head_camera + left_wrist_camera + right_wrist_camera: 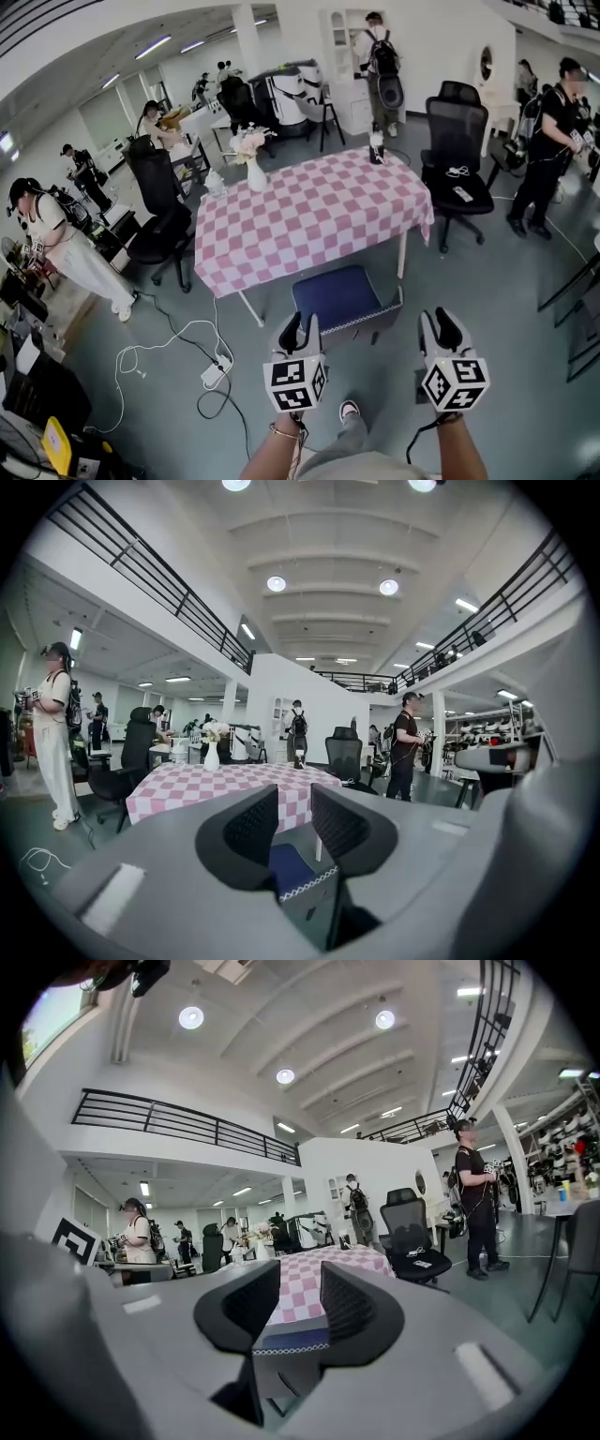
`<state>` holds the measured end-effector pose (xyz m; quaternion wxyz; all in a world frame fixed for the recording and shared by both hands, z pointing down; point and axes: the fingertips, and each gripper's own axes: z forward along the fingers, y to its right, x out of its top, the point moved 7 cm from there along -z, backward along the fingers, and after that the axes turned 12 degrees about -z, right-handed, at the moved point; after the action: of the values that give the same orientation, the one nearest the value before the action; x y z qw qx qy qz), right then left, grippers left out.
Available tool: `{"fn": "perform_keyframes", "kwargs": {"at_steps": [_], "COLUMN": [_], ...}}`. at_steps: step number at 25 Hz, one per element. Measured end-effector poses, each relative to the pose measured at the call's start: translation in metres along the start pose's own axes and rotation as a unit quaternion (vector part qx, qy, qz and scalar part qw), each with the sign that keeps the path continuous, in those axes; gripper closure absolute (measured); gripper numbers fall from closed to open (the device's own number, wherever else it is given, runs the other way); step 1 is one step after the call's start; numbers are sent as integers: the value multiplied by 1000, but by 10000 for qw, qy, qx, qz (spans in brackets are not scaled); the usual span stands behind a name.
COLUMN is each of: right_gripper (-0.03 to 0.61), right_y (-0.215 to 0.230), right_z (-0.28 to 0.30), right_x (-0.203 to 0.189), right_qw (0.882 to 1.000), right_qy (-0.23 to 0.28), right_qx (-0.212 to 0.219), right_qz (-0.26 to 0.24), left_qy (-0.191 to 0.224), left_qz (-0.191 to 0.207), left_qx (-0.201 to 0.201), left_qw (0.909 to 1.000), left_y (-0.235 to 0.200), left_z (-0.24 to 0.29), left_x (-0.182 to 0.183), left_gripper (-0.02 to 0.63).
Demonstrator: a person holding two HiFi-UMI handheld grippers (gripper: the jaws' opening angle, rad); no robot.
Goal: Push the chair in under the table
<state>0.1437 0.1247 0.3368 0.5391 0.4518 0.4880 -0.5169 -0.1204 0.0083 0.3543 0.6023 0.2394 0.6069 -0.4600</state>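
A chair with a dark blue padded seat (339,298) stands on the floor at the near side of the table (309,220), which wears a pink-and-white checked cloth. Most of the seat is out from under the table. My left gripper (298,328) hovers just short of the seat's near left corner, and my right gripper (445,326) hangs to the seat's right. Both are open and hold nothing. In the left gripper view the blue seat (291,866) shows beyond the left gripper (295,803). In the right gripper view the seat (292,1335) shows beyond the right gripper (300,1283).
A vase of flowers (253,161) and a dark bottle (377,145) stand on the table. Black office chairs flank it at left (159,202) and right (457,155). A power strip with white cable (214,373) lies on the floor at left. Several people stand around the room.
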Motion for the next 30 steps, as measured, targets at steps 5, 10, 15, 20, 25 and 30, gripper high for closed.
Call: {"fn": "perform_keyframes", "kwargs": {"at_steps": [5,10,15,20,25,30], "right_gripper": [462,462,462,462,462,462], "right_y": [18,30,38,38,38,37], "right_z": [68,130,177,204,225,237], "right_x": [15,23,22,12,9,17], "right_qw": [10000,10000,9999,9989,9963,9919], "right_qy": [31,-34,-123,-340,-456,-465], "right_qx": [20,14,59,301,724,1161], "right_qz": [-36,-59,-74,-63,-51,-231], "left_qy": [19,-45,-139,-266,-210,-180], "left_qz": [-68,-55,-65,-122,-221,-292], "left_qx": [-14,13,112,262,571,881], "left_qw": [10000,10000,9998,9992,9979,9955], "left_y": [-13,-33,-52,-59,-61,-60], "left_z": [66,122,161,176,168,155], "left_x": [18,30,31,24,21,17], "left_gripper": [506,508,506,506,506,506]}}
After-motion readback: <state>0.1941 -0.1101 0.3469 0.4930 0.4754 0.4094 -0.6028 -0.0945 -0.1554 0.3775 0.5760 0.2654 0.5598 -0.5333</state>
